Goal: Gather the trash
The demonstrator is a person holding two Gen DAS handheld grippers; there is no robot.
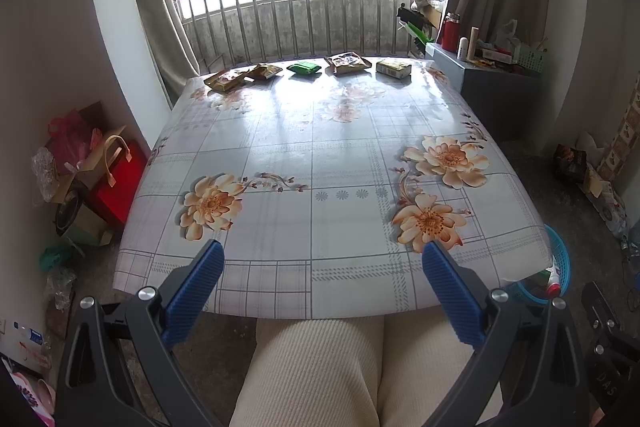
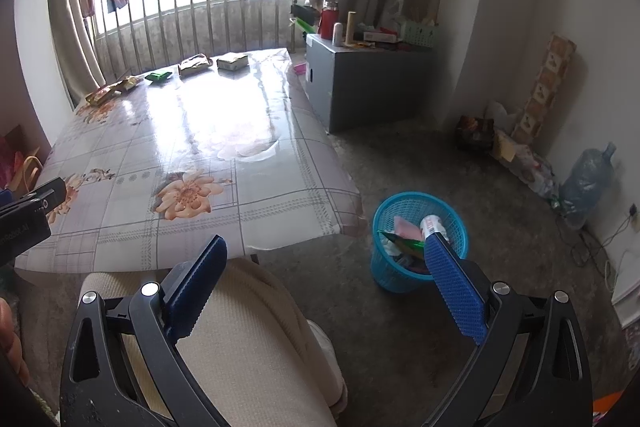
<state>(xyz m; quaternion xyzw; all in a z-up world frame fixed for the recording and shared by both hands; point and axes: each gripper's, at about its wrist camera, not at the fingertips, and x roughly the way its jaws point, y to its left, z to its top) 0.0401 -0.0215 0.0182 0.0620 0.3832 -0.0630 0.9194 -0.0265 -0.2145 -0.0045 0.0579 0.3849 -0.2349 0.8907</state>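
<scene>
Five flat snack wrappers lie in a row along the far edge of the surface (image 1: 320, 155), beside the balcony railing: a brown packet (image 1: 225, 80) at the left touching a second brown one (image 1: 264, 71), then a green packet (image 1: 304, 68), a larger brown pouch (image 1: 348, 63) and a pale yellowish packet (image 1: 394, 68). All look light, thin and crinkly, probably slippery foil or plastic that gives under pressure, so each is best pinched at a raised edge or corner, not pressed flat. Both tools hang near the person's lap, well apart from the packets: the left hand-held gripper (image 1: 320, 263) is spread wide and empty, and the right hand-held gripper (image 2: 326, 259) likewise. On the floor to the right stands a blue mesh wastebasket (image 2: 456, 227), already holding some rubbish.
</scene>
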